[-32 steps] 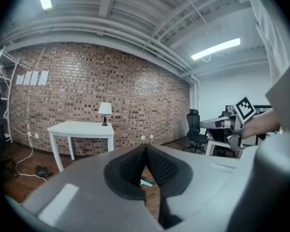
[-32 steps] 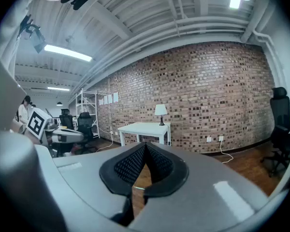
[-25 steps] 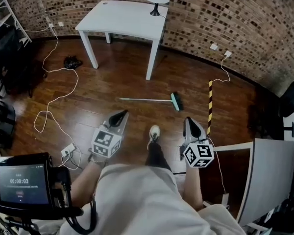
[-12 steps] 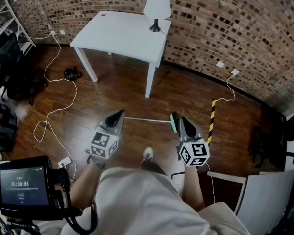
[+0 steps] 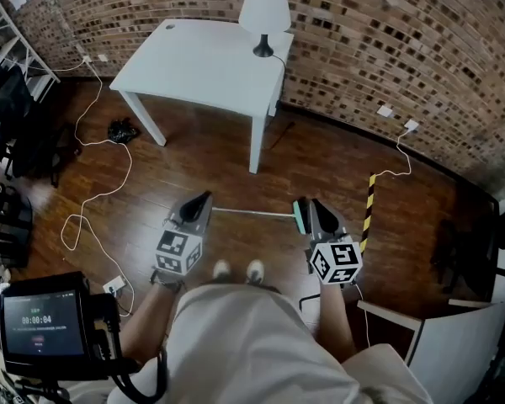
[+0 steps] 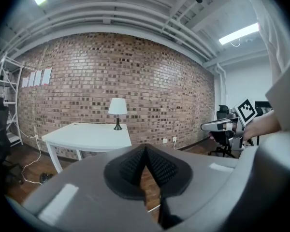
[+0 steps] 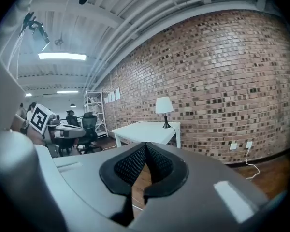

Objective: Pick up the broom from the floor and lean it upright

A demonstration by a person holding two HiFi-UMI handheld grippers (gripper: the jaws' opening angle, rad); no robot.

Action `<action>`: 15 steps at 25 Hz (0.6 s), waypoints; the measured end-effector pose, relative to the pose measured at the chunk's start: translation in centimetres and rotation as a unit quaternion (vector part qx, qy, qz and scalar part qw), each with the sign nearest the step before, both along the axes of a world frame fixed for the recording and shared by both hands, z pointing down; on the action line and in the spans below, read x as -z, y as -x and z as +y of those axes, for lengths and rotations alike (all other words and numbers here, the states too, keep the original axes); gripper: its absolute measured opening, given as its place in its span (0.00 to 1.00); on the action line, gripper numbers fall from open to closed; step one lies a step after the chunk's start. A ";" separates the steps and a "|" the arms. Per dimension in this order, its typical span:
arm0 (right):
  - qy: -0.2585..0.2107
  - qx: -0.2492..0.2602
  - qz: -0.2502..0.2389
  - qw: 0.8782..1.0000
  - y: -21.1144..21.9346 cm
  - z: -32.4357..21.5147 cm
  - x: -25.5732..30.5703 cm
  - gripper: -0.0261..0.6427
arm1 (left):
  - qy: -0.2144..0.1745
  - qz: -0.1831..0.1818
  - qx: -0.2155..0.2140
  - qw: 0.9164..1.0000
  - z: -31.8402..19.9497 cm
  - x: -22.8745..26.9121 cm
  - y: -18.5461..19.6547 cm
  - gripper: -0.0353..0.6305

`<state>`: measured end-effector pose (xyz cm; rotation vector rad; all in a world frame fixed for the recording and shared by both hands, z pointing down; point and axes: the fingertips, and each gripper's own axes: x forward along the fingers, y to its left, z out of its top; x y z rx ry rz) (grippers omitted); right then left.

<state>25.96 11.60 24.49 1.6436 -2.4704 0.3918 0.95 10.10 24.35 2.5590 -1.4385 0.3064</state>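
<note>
The broom point(image 5: 252, 213) lies flat on the wooden floor point(image 5: 194, 162), out in the open in front of the white counter point(image 5: 202, 57). It lies a little way out from the counter's near right leg. Its thin handle runs crosswise and its teal head point(image 5: 300, 217) is at the right end. Just below it in the head view are the toes of the person's shoes point(image 5: 255, 269).

The left claw point(image 5: 200, 200) is held forward with its tip close to the free end of the handle as seen from above. In the left gripper view its two ribbed pads point(image 6: 157, 166) meet at the tip, so it is closed with nothing between them.

The right claw point(image 5: 317, 210) sits just right of the broom head in the head view. Its pads point(image 7: 128, 166) are likewise pressed together at the tip and hold nothing. Both gripper views look out over the room towards the brick wall point(image 5: 387, 32) rather than down at the floor. Neither claw is on the broom.

A lamp point(image 5: 263, 11) stands at the counter's far right corner, next to the wall. A white cable point(image 5: 101, 196) loops across the floor to the left. A yellow and black striped strip point(image 5: 369, 209) runs along the floor to the right of the right claw. A small screen point(image 5: 34, 322) sits at the lower left of the head view.
</note>
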 end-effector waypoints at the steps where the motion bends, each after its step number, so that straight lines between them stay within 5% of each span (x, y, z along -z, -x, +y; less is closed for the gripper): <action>1: 0.002 -0.003 -0.001 1.000 0.1 -0.1 -0.2 0.06 | 0.001 -0.003 -0.003 1.000 -0.2 -0.1 0.1 0.06; 15: 0.007 0.021 -0.001 1.000 2.9 -3.8 -0.8 0.06 | 0.015 -0.009 0.002 1.000 -2.6 -1.8 2.0 0.06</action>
